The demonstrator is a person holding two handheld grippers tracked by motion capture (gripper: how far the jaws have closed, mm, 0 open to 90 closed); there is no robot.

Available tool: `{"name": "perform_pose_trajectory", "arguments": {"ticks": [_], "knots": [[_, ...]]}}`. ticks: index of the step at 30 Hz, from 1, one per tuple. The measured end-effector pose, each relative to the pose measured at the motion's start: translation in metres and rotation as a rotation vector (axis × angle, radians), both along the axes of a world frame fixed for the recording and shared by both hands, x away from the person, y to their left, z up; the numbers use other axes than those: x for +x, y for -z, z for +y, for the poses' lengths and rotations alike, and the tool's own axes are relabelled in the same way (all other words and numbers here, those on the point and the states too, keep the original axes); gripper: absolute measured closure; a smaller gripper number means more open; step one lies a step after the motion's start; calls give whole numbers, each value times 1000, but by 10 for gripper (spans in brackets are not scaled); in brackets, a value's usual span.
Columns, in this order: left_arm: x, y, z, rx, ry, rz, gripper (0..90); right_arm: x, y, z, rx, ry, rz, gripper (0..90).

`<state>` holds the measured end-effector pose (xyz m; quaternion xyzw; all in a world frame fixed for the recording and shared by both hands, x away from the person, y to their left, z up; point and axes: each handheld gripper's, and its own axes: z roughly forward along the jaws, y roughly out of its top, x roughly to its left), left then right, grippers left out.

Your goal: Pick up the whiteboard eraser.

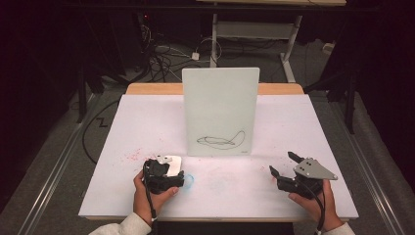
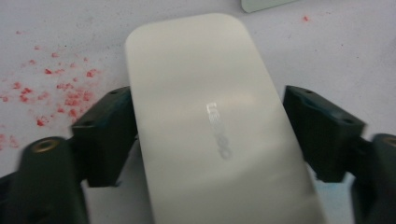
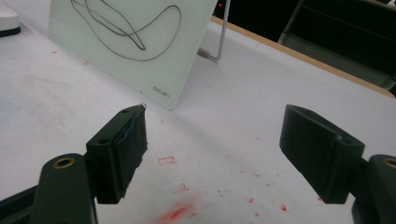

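A white glass board (image 1: pixel 220 112) stands upright at the middle of the white table (image 1: pixel 147 112), with a black scribble (image 1: pixel 221 140) low on its face. The right gripper view shows the board (image 3: pixel 126 51) ahead to the left. A white rounded eraser (image 1: pixel 172 161) lies in front of the board's left corner. My left gripper (image 1: pixel 166 165) is shut on the eraser (image 2: pixel 201 116), one black jaw against each long side. My right gripper (image 1: pixel 283 163) hovers open over the table's right front, and nothing sits between its jaws (image 3: pixel 215 121).
Red marker stains (image 1: pixel 133 155) speckle the table left of the eraser, and more red stains (image 3: pixel 175 212) lie under the right gripper. A faint blue mark (image 1: pixel 189 179) sits beside the left gripper. A wire stand (image 3: pixel 219 42) props up the board. Cables (image 1: pixel 161 56) lie on the floor behind.
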<state>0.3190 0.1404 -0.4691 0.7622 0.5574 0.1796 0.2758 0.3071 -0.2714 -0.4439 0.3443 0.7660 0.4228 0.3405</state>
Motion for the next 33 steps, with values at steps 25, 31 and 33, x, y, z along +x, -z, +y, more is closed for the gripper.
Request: {"name": "perform_pose_trajectory", "arguments": {"ticks": [25, 31, 33], "knots": [[8, -25, 19, 104, 152, -190, 287, 3, -1, -3, -2, 3, -14, 238], [18, -29, 31, 104, 156, -230, 287, 4, 0, -3, -2, 7, -15, 238], [20, -30, 34, 113, 153, -238, 287, 4, 0, -3, -6, 9, -15, 237]]}}
